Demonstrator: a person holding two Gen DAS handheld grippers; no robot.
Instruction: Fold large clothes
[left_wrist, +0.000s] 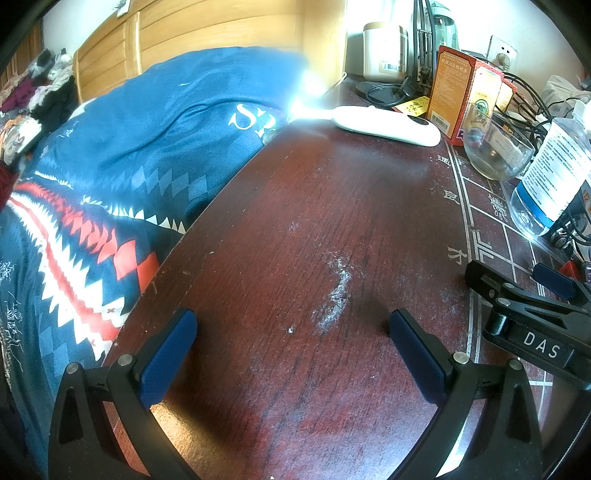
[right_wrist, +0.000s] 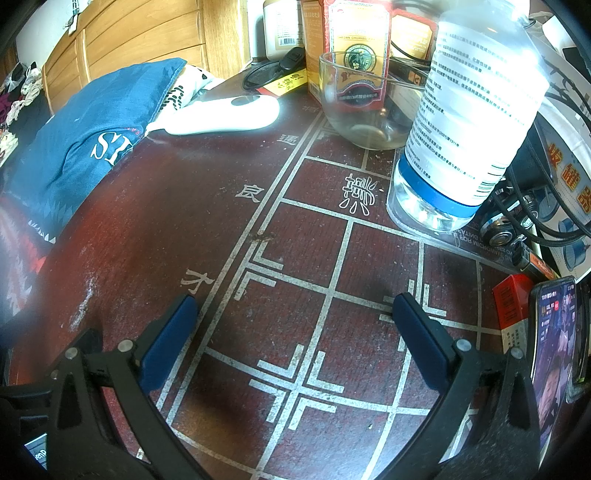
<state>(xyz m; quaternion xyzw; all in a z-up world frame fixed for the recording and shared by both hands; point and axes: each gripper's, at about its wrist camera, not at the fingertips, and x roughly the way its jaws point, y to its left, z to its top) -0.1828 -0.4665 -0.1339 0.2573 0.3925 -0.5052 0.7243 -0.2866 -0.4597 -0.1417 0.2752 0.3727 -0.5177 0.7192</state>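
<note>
Left wrist view: a blue cloth (left_wrist: 155, 147) with red and white zigzag bands lies heaped on the bed, just beside the left edge of a dark red table (left_wrist: 295, 240), its lettered corner touching the tabletop. The left gripper (left_wrist: 291, 328) hangs over bare, scuffed wood, jaws spread wide and holding nothing. To its right, the right gripper (right_wrist: 295, 314) sits over white grid lines painted on the table, jaws likewise spread and empty. Beyond them stand a white handheld device (right_wrist: 225, 114), a glass bowl (right_wrist: 364, 107), a clear plastic bottle (right_wrist: 469, 110) and an orange box (left_wrist: 452, 98). A lit phone (right_wrist: 552, 354) lies at far right.
</note>
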